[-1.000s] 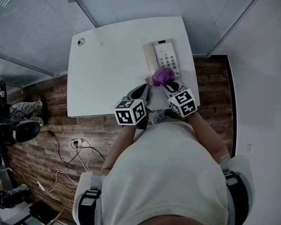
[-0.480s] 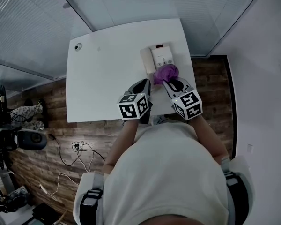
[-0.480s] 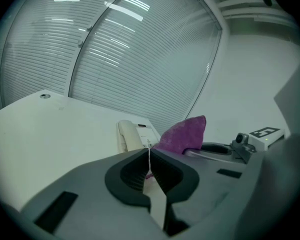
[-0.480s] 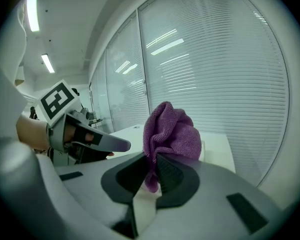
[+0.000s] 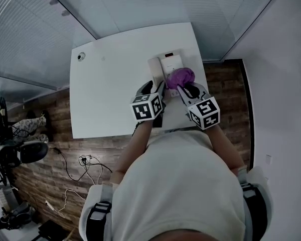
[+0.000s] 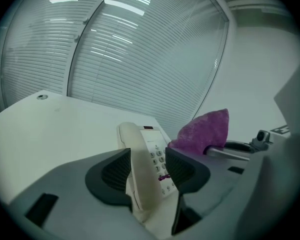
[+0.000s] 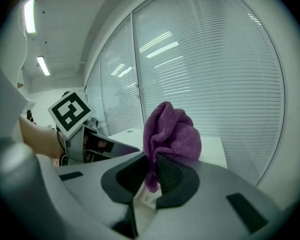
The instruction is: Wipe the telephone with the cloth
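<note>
Wiping step in hand, judging by the layout; holding the purple cloth (image 5: 179, 77) over the near end of the telephone (image 5: 169, 63), itself sitting toward the far right edge of the white counter (image 5: 110, 84); not showing clearly whether touching the casing or hovering just above it.

Pinching that cloth in the right gripper (image 7: 151, 176); fingers (image 7: 172, 176) closing fully on a hanging fold, bunching the rest up above the tips.

Opening the left gripper (image 6: 147, 165) at this instant; spreading its fingers (image 6: 110, 171) to either side of the cream handset (image 6: 140, 159), standing between them; lying close along one pad, leaving a gap at the other with the keypad (image 6: 157, 159) showing through; so straddling, not clamping.

Probably calling next for settling the left fingers squarely about the handset and closing gently, either steadying or lifting it; then dragging the cloth across keypad and cradle with the right; needing light pressure, avoiding shoving the telephone off the counter's edge.
</note>
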Demonstrator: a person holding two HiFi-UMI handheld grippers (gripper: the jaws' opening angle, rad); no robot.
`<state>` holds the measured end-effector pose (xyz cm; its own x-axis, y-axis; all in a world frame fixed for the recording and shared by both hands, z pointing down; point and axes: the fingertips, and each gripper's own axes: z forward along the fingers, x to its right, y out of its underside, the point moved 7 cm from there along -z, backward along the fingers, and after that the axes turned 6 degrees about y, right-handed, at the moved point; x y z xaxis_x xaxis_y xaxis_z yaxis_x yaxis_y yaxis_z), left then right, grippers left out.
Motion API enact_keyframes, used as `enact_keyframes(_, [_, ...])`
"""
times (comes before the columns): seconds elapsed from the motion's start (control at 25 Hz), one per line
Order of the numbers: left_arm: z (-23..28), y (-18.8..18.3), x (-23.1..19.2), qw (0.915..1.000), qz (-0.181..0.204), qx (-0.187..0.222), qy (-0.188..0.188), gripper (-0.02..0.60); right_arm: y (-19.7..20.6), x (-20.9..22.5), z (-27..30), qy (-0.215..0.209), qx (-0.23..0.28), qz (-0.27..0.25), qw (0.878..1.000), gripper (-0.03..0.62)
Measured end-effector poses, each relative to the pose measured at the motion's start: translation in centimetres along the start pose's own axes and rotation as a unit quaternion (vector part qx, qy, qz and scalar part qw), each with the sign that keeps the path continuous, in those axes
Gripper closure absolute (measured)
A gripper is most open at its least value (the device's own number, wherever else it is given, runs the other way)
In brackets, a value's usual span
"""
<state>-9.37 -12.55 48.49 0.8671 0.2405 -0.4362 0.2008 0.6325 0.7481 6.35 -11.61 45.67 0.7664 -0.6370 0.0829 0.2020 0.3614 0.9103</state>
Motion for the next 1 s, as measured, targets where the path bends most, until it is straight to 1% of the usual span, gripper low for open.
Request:
enact_keyframes(0.16, [1.5, -0.5, -0.8, 0.9999, -0.006, -0.001, -0.016, 0.364, -0.1, 1.0, 0.7, 0.005, 0.000, 0.012, 1.000, 0.548])
enact_keyframes(0.32, [2.9, -0.7, -1.4, 0.9997, -0.009, -0.011, -0.019, 0.343, -0.2, 1.9, 1.3, 0.011, -0.004, 0.017, 1.000, 0.548])
enact_keyframes(0.48, [4.4, -0.8, -1.6, 0.9994, -0.007, -0.026, -0.022, 0.304, -0.2, 2.7, 1.9, 0.016, -0.008, 0.023, 1.000, 0.548])
enact_keyframes(0.56, [5.1, -0.8, -1.7, 0.9991, -0.002, -0.031, -0.028, 0.295, -0.1, 3.0, 2.2, 0.018, -0.011, 0.025, 0.999, 0.548])
enact_keyframes(0.72, [6.2, -1.0, -1.9, 0.9986, 0.000, -0.034, -0.041, 0.287, 0.1, 3.6, 2.9, 0.021, -0.015, 0.033, 0.999, 0.548])
enact_keyframes(1.0, [7.4, -0.8, -2.2, 0.9957, 0.011, -0.040, -0.083, 0.287, 0.1, 4.4, 3.8, 0.026, -0.022, 0.045, 0.998, 0.548])
